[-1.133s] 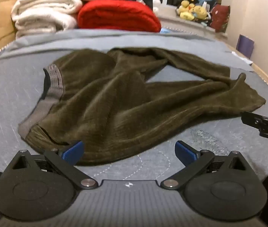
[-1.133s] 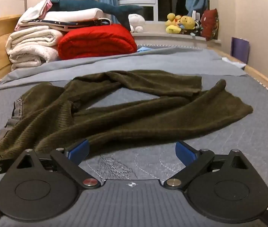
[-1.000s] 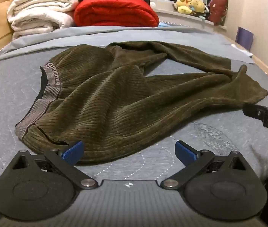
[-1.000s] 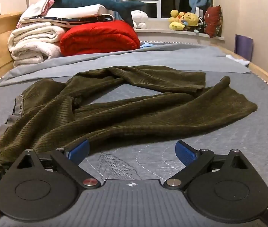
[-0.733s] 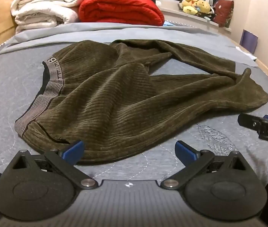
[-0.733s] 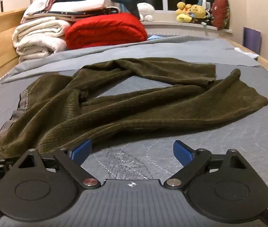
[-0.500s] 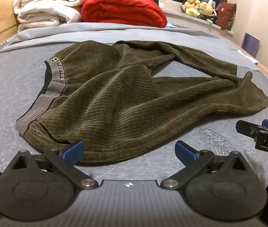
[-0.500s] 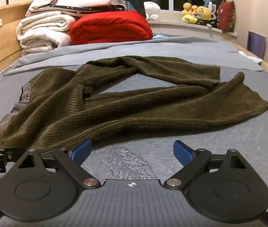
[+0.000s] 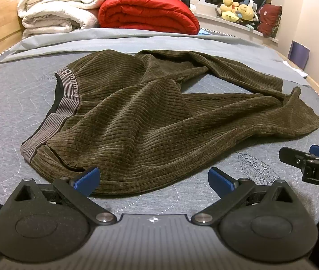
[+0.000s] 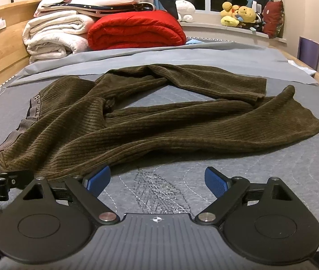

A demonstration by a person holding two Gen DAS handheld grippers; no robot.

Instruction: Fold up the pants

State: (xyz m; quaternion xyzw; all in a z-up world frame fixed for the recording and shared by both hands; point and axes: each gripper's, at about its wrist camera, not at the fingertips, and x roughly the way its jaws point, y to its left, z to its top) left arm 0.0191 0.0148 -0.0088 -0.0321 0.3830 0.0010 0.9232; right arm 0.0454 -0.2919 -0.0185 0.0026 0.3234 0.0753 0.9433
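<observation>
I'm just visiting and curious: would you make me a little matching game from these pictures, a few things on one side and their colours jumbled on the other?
Things:
1. pants
2. quilt
3. waistband
4. fingertips

Colours:
A. blue
B. grey
C. olive brown
D. red

Pairs: 1-C, 2-D, 3-B, 4-A
</observation>
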